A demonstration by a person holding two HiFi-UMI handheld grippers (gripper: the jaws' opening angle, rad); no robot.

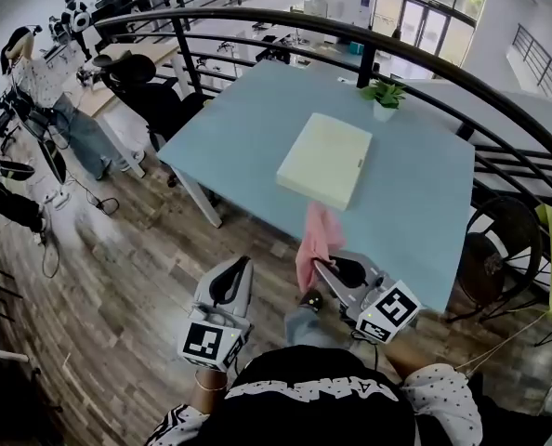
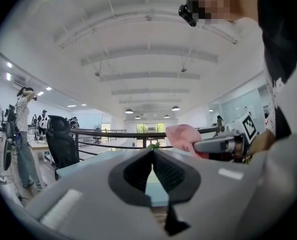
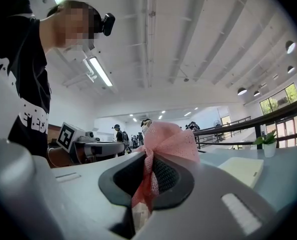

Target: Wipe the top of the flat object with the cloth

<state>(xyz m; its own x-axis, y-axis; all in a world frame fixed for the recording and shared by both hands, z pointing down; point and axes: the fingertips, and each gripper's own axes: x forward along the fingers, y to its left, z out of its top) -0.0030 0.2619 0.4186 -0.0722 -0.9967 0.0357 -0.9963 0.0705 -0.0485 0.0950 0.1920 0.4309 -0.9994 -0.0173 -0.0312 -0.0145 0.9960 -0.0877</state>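
A cream flat object (image 1: 324, 161) lies on the light blue table (image 1: 248, 128), towards its near right part; it also shows as the flat object (image 3: 243, 170) in the right gripper view. My right gripper (image 1: 321, 266) hovers off the table's near edge, shut on a pink cloth (image 1: 315, 238) that bunches up above the jaws. The cloth (image 3: 168, 141) fills the gap of the right gripper (image 3: 148, 160). My left gripper (image 1: 241, 268) hangs over the floor to the left, jaws together with nothing in them. From the left gripper (image 2: 152, 154) the cloth (image 2: 183, 134) appears at the right.
A small potted plant (image 1: 383, 94) stands at the table's far edge. A curved black railing (image 1: 462, 82) runs behind and to the right. A black office chair (image 1: 141, 77) sits at far left, another dark chair (image 1: 499, 249) at right. Wooden floor (image 1: 118, 277) lies below.
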